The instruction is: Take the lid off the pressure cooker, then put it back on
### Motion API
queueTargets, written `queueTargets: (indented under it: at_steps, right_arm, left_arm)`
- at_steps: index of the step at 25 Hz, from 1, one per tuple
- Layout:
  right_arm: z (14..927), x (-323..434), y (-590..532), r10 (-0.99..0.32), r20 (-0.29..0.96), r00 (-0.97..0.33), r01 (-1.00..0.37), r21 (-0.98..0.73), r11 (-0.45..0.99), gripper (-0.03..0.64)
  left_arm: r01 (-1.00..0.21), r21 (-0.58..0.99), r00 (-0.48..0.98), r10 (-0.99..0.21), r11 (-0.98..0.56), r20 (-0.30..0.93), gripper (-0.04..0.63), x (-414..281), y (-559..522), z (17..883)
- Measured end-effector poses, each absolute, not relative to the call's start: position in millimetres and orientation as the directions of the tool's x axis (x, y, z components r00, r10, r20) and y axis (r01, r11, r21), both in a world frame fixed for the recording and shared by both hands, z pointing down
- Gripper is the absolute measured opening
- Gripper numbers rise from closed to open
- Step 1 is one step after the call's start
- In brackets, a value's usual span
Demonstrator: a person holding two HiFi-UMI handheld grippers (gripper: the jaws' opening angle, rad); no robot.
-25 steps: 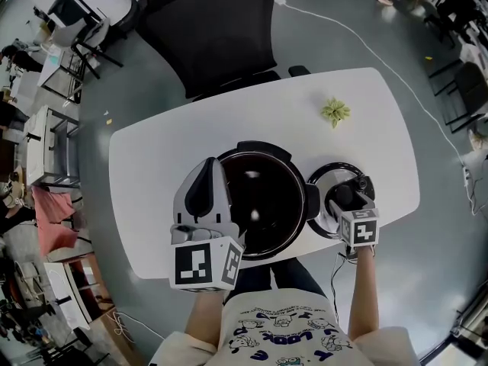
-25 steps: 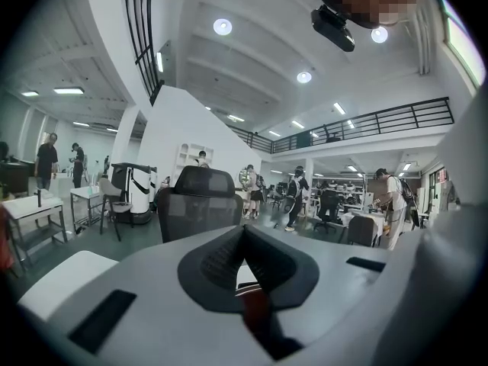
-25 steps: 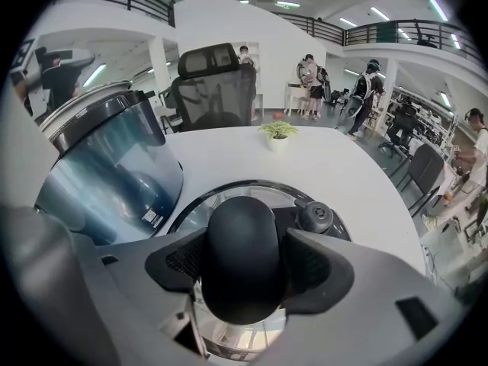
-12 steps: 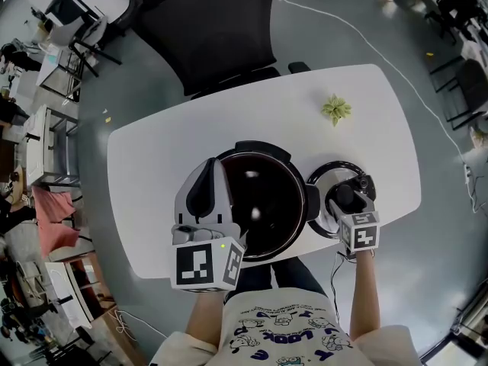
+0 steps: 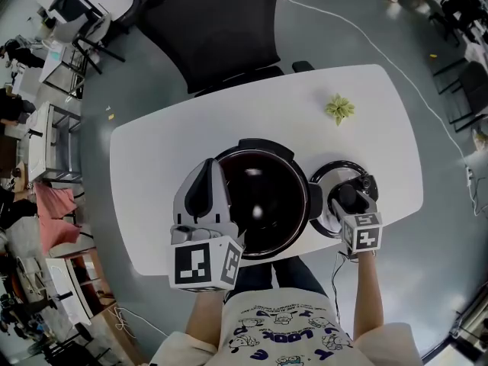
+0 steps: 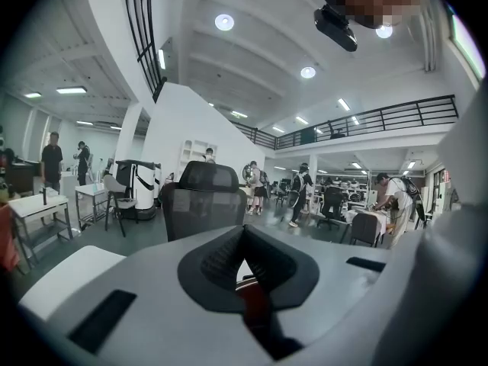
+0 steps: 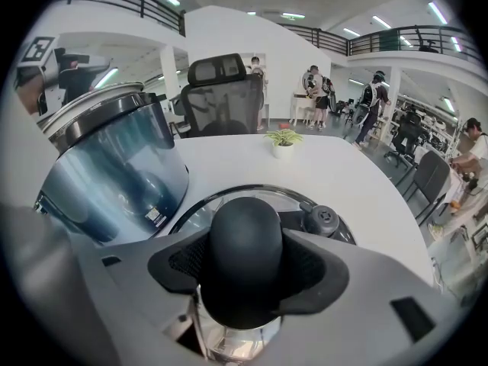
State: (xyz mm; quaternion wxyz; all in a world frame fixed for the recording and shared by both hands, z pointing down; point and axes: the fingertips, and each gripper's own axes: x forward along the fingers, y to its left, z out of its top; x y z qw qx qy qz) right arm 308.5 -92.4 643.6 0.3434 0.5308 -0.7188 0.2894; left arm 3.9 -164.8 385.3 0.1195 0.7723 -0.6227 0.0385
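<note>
Jaws of right gripper (image 7: pixel 245 274), just been closing, now clasp rounded black knob (image 7: pixel 245 231) of round glass lid with metal rim (image 5: pixel 326 180) — pads against both its sides. Lid lies flat on white oval table (image 5: pixel 160 151), just right of open dark pressure cooker pot (image 5: pixel 253 146). Left gripper (image 6: pixel 244 273) jaws fully together, nothing between — held at pot's left edge.
</note>
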Motion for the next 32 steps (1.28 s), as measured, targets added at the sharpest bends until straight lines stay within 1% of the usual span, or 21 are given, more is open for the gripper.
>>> queueTargets:
  at_steps: [5, 10, 17, 32]
  right_arm:
    - [645, 310, -90, -0.548, 0.811, -0.207, -0.962, -0.065, 0.266, 0.295]
    - [633, 315, -88, -0.557, 0.799, -0.225, -0.967, -0.113, 0.229, 0.295]
    - [602, 325, -77, -0.576, 0.79, -0.211, -0.971, -0.101, 0.217, 0.293]
    - [512, 357, -51, -0.634, 0.761, -0.136, -0.991, -0.107, 0.085, 0.294]
  left_arm:
    - [-0.975, 0.131, 0.207, -0.956, -0.182, 0.208, 0.012, -1, -160, 386]
    - [-0.977, 0.126, 0.197, -0.96, -0.174, 0.202, 0.012, -5, -157, 382]
    - [-0.974, 0.135, 0.206, -0.96, -0.183, 0.188, 0.012, -4, -153, 375]
    - [-0.959, 0.146, 0.264, -0.952, -0.242, 0.154, 0.012, 17, -148, 355]
